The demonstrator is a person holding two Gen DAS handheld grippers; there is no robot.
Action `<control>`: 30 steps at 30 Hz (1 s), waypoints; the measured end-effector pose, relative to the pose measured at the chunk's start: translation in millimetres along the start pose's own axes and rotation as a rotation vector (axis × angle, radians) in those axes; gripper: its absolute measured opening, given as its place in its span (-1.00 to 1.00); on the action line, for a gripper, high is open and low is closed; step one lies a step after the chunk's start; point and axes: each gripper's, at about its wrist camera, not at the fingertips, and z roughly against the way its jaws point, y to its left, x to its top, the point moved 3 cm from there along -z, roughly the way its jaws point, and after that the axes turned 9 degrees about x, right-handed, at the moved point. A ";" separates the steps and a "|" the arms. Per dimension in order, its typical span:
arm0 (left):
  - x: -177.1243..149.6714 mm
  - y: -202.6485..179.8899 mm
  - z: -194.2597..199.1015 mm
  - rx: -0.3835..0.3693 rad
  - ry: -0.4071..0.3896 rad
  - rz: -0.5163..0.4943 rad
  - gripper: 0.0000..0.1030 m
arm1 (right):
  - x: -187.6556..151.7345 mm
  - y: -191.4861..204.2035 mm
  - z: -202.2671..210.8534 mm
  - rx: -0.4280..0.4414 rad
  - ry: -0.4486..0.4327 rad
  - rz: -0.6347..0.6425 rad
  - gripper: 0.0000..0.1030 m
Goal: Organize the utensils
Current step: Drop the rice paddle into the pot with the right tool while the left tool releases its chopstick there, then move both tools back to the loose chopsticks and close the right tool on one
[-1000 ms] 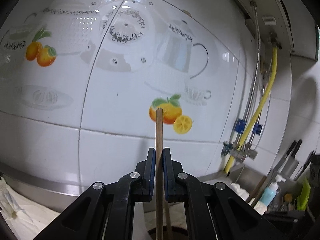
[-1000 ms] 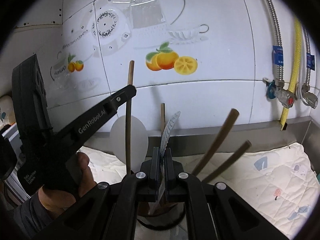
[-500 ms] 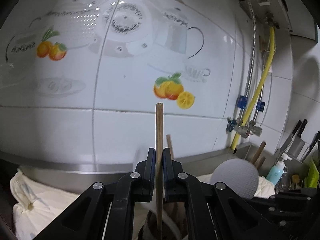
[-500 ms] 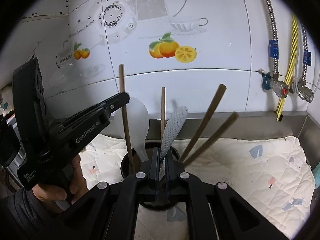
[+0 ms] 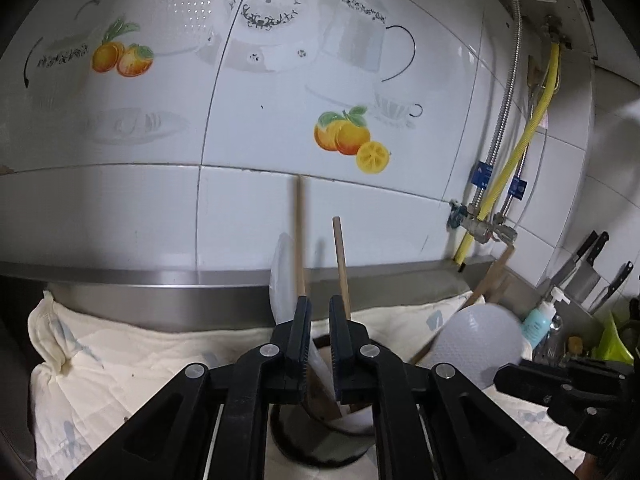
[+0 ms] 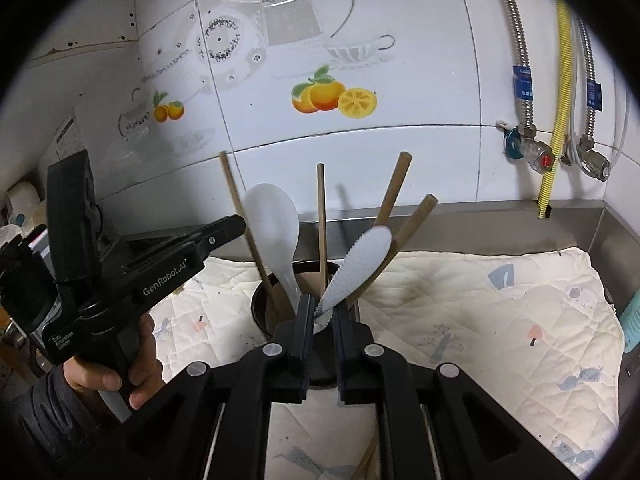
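Note:
A dark round utensil holder (image 6: 262,304) stands on the quilted cloth and holds several wooden sticks, a white spoon (image 6: 272,228) and a grey dotted rice paddle (image 6: 366,260). My right gripper (image 6: 323,312) is just above the holder's rim. Its jaws are opening, and the paddle's thin handle leans loose between them. My left gripper (image 5: 320,304) is also opening. The wooden stick (image 5: 298,236) now tilts past its left finger, free of the pads, its lower end in the holder (image 5: 320,444). From the right wrist view the left gripper (image 6: 238,226) sits beside that stick (image 6: 240,216).
A cream quilted cloth (image 6: 500,312) covers the steel counter under a tiled wall. Valves and a yellow hose (image 6: 556,128) hang at the right. Knives (image 5: 588,256), a blue soap bottle (image 5: 540,316) and green items stand far right. A hand (image 6: 112,376) holds the left gripper.
Both grippers tipped downward, bringing the holder into view. The left jaws parted and the wooden stick dropped free into the holder. The right jaws parted around the paddle handle.

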 end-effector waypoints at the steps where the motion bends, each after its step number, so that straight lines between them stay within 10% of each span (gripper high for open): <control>1: -1.6 0.9 3.4 0.015 0.002 0.000 -0.63 | 0.9 0.5 0.7 -0.002 -0.001 0.009 -0.57; 13: -13.4 6.6 52.0 0.106 0.016 -0.005 0.03 | -6.7 2.3 16.6 0.019 0.022 -0.013 -0.52; 30: -85.2 -35.4 76.9 0.086 0.195 -0.078 0.04 | -96.5 -58.4 47.7 -0.066 0.220 -0.117 -0.52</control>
